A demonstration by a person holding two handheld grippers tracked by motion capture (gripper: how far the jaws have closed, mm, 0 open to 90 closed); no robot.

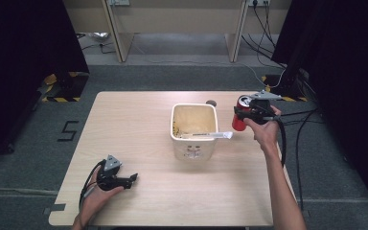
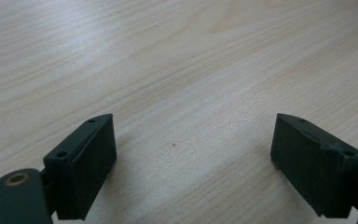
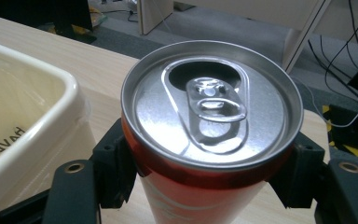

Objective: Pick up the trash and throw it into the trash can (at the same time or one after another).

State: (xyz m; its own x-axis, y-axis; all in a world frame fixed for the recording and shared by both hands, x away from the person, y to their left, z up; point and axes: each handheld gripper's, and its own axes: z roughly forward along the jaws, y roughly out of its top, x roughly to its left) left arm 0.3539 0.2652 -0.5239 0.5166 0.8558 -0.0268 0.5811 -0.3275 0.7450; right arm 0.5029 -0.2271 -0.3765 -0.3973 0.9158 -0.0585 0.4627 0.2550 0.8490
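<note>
Wooden table [image 1: 139,124]: right gripper [image 1: 243,114] fingers pinch red can [image 1: 242,120] beside bin [image 1: 194,130]; left gripper [image 1: 133,178] spread on open tabletop

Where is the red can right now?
In the high view the red can sits at the table's right side, clamped in the right gripper, just right of the cream bin.

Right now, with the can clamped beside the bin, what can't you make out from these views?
- Can: lower body cut off by the bottom edge in the right gripper view; the right hand-held gripper covers its label in the high view.
- Bin: floor hidden by its walls in the high view; print on it too small.
- Small dark thing behind the bin: too small to identify.
</note>
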